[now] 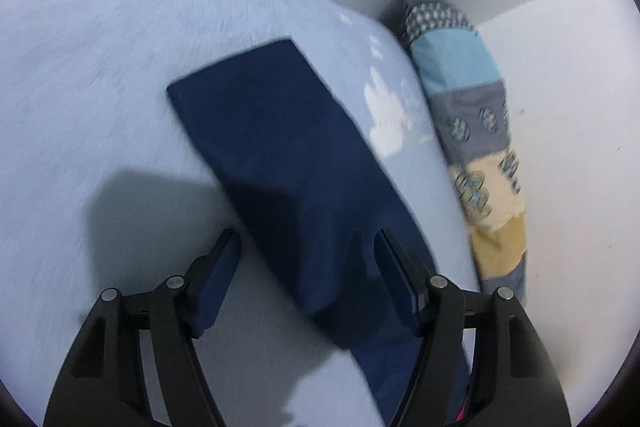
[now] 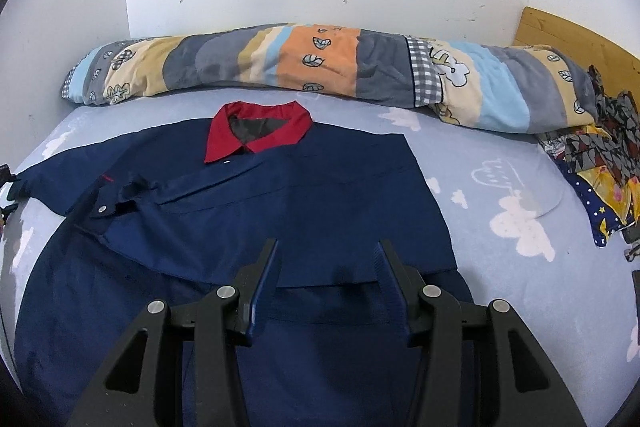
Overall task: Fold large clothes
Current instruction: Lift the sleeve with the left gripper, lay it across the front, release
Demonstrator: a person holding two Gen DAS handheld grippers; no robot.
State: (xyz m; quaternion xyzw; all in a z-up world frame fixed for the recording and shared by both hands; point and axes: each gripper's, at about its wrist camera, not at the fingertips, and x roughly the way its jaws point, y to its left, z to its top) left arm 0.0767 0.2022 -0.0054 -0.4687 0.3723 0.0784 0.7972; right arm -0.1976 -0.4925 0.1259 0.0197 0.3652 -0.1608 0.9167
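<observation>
Jacket (image 2: 256,211) spread flat beneath right tongs (image 2: 328,267), parted, empty; sleeve (image 1: 280,155) between left tongs (image 1: 308,251), tilted down, ungripped.

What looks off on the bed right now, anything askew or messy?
The navy shirt is lopsided: one sleeve is folded across the chest, the other side stretches flat to the left. A heap of patterned clothes sits bunched at the far right by the rolled quilt. Nothing looks torn or spilled.
</observation>
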